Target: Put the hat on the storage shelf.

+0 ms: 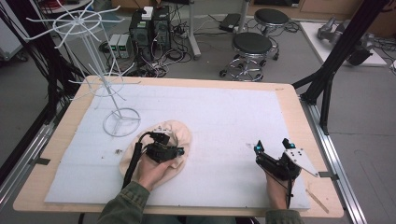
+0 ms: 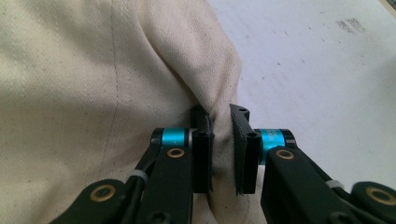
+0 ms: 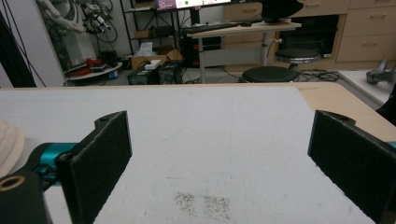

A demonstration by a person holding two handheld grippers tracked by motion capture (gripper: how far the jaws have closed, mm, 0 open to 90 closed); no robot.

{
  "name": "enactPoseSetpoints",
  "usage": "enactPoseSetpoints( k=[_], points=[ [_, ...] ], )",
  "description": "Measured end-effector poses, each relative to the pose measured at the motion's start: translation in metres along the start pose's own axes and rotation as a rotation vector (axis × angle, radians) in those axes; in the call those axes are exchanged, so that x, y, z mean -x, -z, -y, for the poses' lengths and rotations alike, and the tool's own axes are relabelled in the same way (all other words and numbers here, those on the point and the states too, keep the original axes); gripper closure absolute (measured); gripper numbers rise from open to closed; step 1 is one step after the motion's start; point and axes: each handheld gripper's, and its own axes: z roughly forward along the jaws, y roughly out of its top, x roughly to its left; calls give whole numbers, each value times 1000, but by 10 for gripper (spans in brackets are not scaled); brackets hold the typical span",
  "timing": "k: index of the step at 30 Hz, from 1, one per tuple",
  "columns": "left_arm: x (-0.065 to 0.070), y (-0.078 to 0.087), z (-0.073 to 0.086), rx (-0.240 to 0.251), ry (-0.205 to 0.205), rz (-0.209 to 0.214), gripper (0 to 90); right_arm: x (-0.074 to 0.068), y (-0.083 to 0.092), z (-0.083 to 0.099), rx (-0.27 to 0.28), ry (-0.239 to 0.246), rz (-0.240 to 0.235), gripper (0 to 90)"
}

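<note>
Left hand-held gripper [image 2: 222, 151] clenched on fold of hat [image 2: 93, 93], hat lying on table [image 1: 224, 121]. Right hand-held gripper [image 3: 219, 158] released, well right of hat. Step, by judgement: grasp secured; next likely lift toward rack [image 1: 100, 84] ahead-left.

Cap [image 2: 93, 70]: woven cream cloth, matt. Table cover [image 1: 224, 121]: white, matt, scuffed. Table [image 1: 292, 100] edge: pale wood. Rack [image 1: 105, 84]: white-coated wire. Gripper pads [image 3: 100, 161]: rough black.

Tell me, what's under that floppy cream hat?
The cream hat lies on the white foam mat. The left gripper pinches a fold of it. Anything beneath the cloth is covered.
</note>
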Motion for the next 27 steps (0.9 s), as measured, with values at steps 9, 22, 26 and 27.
enactPoseSetpoints(
  k=[9, 22, 26, 27],
  points=[
    [2, 7, 1, -8, -23, 71, 804, 0, 0, 0, -1, 1, -1, 51],
    [6, 32, 2, 88, -89, 171, 804, -1, 0, 0, -2, 1, -1, 51],
    [11, 42, 0, 111, -147, 189, 802, -1, 0, 0, 0, 1, -1, 51],
    [11, 42, 0, 111, -147, 189, 802, -1, 0, 0, 0, 1, -1, 51]
  ],
)
